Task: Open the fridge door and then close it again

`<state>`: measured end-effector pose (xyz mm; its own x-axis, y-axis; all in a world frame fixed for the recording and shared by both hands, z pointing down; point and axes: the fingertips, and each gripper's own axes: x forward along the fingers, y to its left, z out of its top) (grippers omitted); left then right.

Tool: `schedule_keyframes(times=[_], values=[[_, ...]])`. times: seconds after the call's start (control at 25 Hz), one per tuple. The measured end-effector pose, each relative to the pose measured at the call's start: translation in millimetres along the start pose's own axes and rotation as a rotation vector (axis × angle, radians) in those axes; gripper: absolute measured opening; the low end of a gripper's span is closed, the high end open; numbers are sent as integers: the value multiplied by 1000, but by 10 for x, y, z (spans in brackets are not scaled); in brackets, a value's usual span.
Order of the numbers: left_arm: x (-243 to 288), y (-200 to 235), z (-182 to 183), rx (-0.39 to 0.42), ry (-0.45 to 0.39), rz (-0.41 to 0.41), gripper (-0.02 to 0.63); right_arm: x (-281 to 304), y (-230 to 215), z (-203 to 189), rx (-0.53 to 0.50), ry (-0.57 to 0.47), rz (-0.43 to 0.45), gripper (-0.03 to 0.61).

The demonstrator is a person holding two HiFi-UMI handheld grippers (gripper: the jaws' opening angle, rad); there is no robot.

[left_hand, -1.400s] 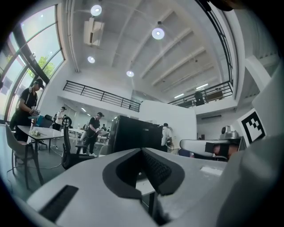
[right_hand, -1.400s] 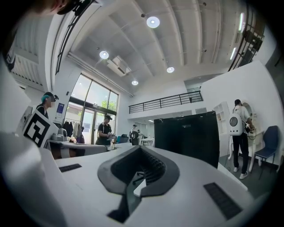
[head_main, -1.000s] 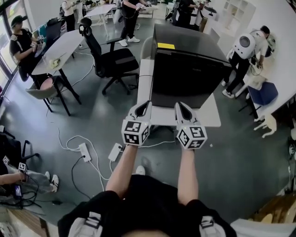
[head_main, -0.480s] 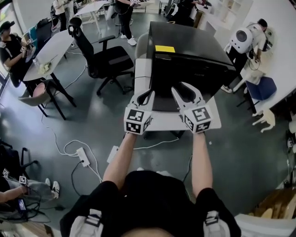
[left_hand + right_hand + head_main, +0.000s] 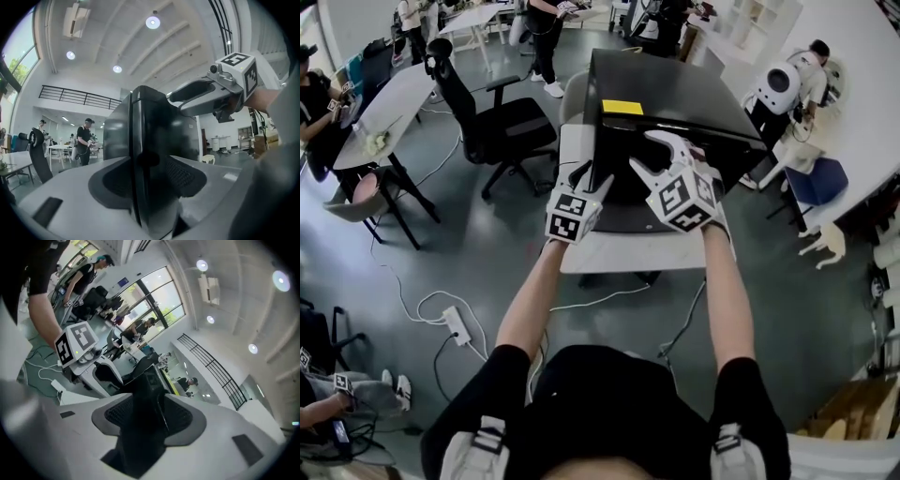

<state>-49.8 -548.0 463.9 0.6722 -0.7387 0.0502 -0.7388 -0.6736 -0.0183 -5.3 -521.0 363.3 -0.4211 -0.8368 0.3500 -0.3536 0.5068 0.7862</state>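
**Desk:** What fills the frame?

**Photographer:** A grey floor in an open office. At the centre is a white rectangular table, and a black box-shaped fridge stands on its far part. The fridge's door faces the person and lies flush with the body. A black swivel office chair stands to the left of the table, well apart from the fridge.

**Desk:** And the tongs?

**Photographer:** Both are released and grasp nothing. The left gripper is at the fridge's near left corner. Its jaws have just been opening, and they now stand spread with the upright front edge of the fridge between them. The right gripper is rolled on its side at the near top edge. Its jaws have also just been opening and are now wide apart, with that black edge running between them.

**Desk:** Anything smaller?

**Photographer:** A yellow rectangular label lies on the fridge's top, near its left front. A white power strip lies on the floor at the near left, with its cable trailing.
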Motion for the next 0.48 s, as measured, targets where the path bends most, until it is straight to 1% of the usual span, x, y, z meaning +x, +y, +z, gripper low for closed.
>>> schedule_keyframes(times=[0.12,0.24,0.32,0.4,0.48], values=[[65,27,25,2,-5,-26,234,92,-14,-45,-52,66,30,202],[142,12,93,9,-15,-60,238,157,-13,-97,-114,116,48,201],[166,-60,71,17,-11,-82,238,170,55,-151,-146,142,61,190],[151,-98,31,14,-17,-98,240,185,99,-170,-157,148,54,183],[144,-56,66,18,-35,-103,239,212,49,-121,-155,141,26,153]])
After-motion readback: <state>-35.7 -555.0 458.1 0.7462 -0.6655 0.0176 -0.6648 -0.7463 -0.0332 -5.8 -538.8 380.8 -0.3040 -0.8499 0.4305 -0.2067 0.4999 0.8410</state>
